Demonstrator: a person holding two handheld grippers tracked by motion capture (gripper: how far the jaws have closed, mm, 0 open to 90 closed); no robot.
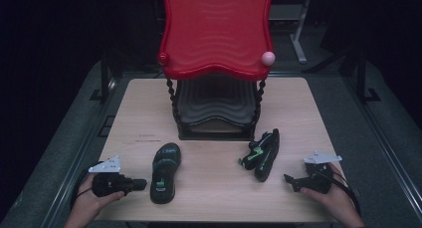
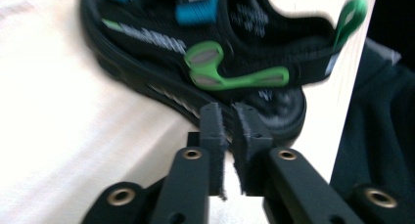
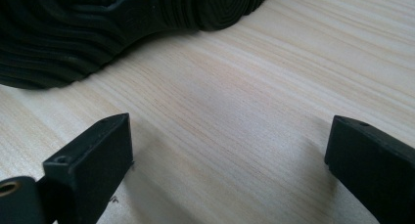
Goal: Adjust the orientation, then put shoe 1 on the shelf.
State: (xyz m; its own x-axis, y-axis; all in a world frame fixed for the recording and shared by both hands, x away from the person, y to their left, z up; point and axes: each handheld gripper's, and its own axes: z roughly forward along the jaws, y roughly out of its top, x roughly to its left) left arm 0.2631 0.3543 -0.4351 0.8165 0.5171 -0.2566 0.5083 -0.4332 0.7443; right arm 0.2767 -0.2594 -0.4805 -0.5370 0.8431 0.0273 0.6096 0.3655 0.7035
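Two black sandals with green straps are seen on a wooden table [image 1: 139,103] in front of a red two-tier shelf [image 1: 215,34], with a hand-held gripper waiting at each near corner. The left gripper [image 1: 141,184] is held level, its jaws nearly pressed together with a narrow slit between them and nothing pinched; the left sandal [image 1: 164,172], lying sole-down, is found just ahead of its tips, the heel end nearest in the left gripper view [image 2: 205,62]. The right gripper [image 1: 290,181] is held with its jaws spread wide over bare wood, and the right sandal [image 1: 262,153], tipped on its side, is placed ahead of it and a little apart, its ribbed sole [image 3: 122,23] turned toward the jaws. A pick-up of the shoes appears to be in preparation, probably for the shelf beyond them. Trouble is judged most likely on the left: jaws this narrow could simply shove the sandal forward rather than straddle its rim, or a loose green strap [image 2: 235,79] could be caught alone, leaving the shoe dangling and prone to slip. On the right, the tilted sandal could be knocked flat if nudged before being clamped.
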